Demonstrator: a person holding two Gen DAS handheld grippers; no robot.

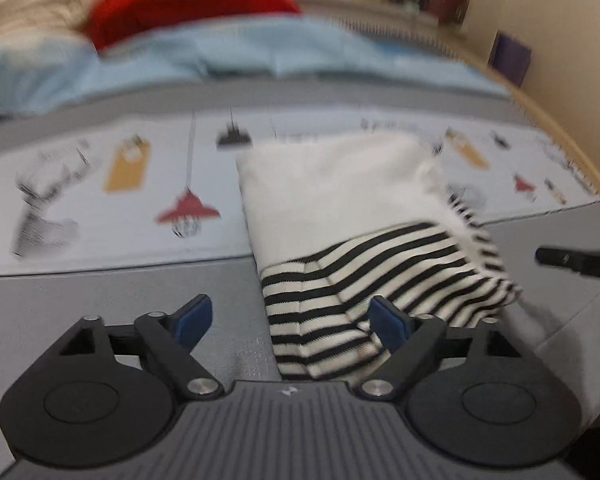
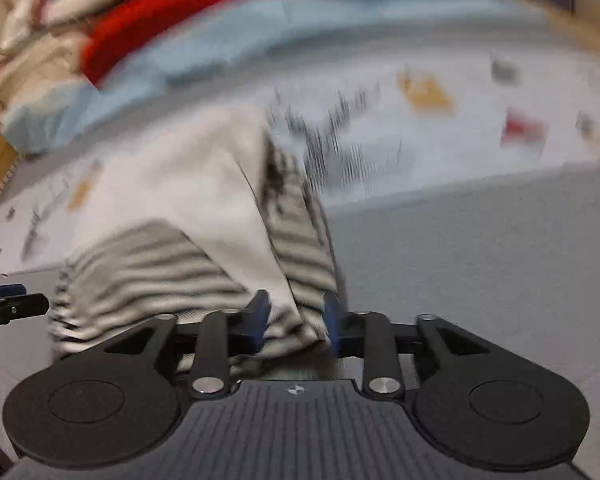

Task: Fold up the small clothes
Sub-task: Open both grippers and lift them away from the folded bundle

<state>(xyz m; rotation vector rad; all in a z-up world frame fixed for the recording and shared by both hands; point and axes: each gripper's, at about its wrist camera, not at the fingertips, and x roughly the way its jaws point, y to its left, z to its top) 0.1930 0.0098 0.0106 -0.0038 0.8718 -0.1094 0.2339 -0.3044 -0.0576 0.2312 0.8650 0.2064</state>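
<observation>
A small garment, white with black-and-white striped parts [image 1: 340, 216], lies partly folded on the bed. In the left wrist view my left gripper [image 1: 292, 320] is open, its blue pads on either side of the garment's striped near edge. In the right wrist view, which is blurred, my right gripper [image 2: 296, 320] has its blue pads closed on a bunched fold of the garment [image 2: 204, 216]. The left gripper's tip shows at the far left of the right wrist view [image 2: 4, 300]; the right gripper's tip shows at the right of the left wrist view [image 1: 580, 260].
The bed has a grey sheet [image 1: 100, 300] and a pale printed cover with lamp and tag motifs [image 1: 140, 184]. Behind lie a light blue blanket [image 1: 220, 60], a red cloth [image 1: 188, 0] and beige bedding [image 1: 28, 12]. A wooden bed edge [image 1: 560, 120] curves along the right.
</observation>
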